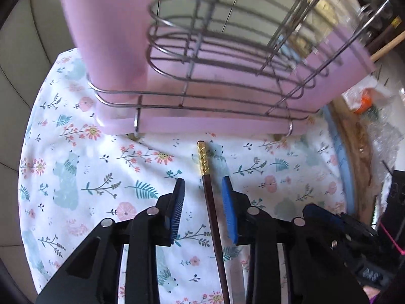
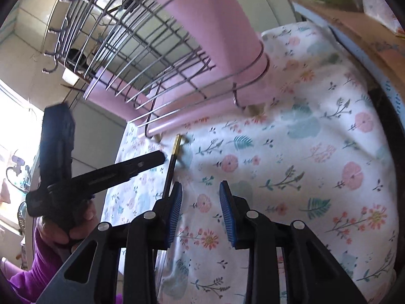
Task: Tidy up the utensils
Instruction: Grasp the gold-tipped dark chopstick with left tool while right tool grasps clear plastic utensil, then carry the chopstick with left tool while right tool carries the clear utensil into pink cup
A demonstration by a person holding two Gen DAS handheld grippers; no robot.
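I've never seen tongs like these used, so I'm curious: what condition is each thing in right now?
Left tongs: open, straddling the chopstick, not squeezing it.
Right tongs: open, holding nothing.
Chopstick: lying flat on the cloth, gold end toward the rack.
Wire rack: standing upright on its pink tray; nothing visible in the near section.
Pink cup: standing upright in the rack's ring.
Flowered cloth: spread over the table.

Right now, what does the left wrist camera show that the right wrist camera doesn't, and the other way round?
Only the left wrist view shows the left gripper open astride the chopstick, plus a flat metal utensil beside it and clutter past the table edge. Only the right wrist view shows the right gripper open over bare tablecloth, the hand holding the left gripper, and a bright window. Both show the chopstick, the pink and wire rack and the floral cloth.
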